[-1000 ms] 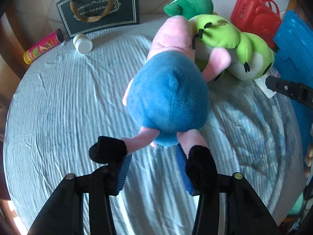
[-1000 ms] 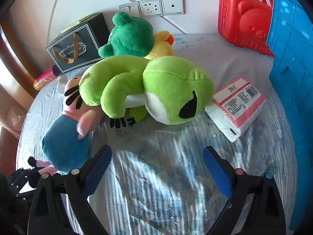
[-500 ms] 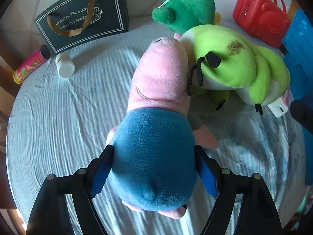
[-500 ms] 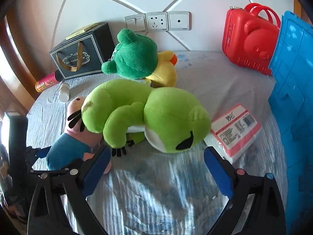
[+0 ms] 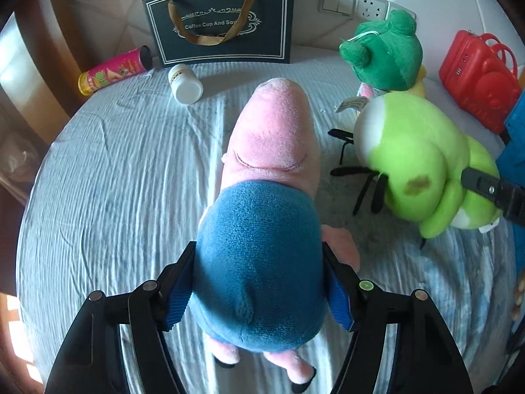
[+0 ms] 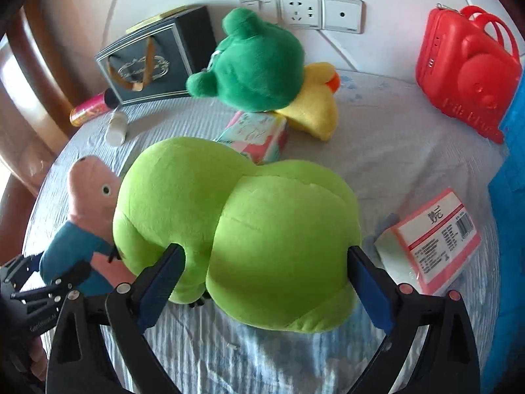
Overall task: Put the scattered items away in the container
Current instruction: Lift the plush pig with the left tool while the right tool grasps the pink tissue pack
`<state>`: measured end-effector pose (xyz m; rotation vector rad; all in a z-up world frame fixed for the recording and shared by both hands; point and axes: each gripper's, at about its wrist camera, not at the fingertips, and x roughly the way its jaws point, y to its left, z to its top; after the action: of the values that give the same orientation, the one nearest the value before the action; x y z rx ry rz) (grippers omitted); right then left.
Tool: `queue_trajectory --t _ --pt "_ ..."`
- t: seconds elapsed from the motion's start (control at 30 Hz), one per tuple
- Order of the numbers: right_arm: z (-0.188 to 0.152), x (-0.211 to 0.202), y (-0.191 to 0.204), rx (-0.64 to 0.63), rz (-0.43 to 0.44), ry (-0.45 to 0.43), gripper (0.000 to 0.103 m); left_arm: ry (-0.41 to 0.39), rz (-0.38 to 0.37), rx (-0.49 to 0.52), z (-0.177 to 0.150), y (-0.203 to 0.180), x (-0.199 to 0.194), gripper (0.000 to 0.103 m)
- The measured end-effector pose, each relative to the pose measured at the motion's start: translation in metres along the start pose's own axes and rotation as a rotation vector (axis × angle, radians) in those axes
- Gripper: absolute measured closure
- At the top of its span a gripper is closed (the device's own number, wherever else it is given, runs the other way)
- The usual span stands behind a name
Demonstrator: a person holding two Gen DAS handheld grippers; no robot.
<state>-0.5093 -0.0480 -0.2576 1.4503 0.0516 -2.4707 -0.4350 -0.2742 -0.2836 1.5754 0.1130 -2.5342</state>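
The left hand-held gripper [image 5: 259, 282] pinches the blue body of the pig plush [image 5: 262, 229], its blue pads pressed into both flanks, at the near middle of the surface [image 5: 98, 180]. The right hand-held gripper [image 6: 265, 275] is spread around the lime-green frog plush [image 6: 236, 223], its pads touching both sides; whether it squeezes is unclear. The blue container [image 6: 512, 197] stands at the right edge.
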Motion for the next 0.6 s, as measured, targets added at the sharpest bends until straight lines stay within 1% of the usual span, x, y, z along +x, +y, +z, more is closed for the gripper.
queue_trajectory --t 0.1,0.17,0.3,0.33,0.43,0.5,0.6 --pt "-0.009 -0.009 0.001 0.013 -0.027 -0.010 0.004 0.000 0.004 0.012 -0.004 0.000 -0.003 0.034" --pt "-0.011 -0.020 -0.005 0.027 -0.028 -0.024 0.004 -0.001 -0.001 0.018 -0.007 -0.001 -0.006 0.034" --pt "-0.019 -0.046 -0.026 0.094 -0.063 -0.071 0.004 -0.025 -0.021 0.013 -0.008 -0.003 -0.018 0.034" --pt "-0.024 -0.050 -0.035 0.120 -0.087 -0.084 0.004 -0.035 -0.025 0.012 -0.006 -0.003 -0.022 0.035" --pt "-0.032 -0.057 -0.074 0.232 -0.172 -0.087 0.004 -0.068 -0.028 0.011 -0.003 -0.006 -0.034 0.035" --pt "-0.036 -0.056 -0.100 0.309 -0.202 -0.080 0.004 -0.085 -0.028 0.006 0.001 -0.007 -0.039 0.036" --pt "-0.036 -0.047 -0.124 0.371 -0.237 -0.058 0.004 -0.088 -0.026 0.006 0.005 -0.010 -0.037 0.036"
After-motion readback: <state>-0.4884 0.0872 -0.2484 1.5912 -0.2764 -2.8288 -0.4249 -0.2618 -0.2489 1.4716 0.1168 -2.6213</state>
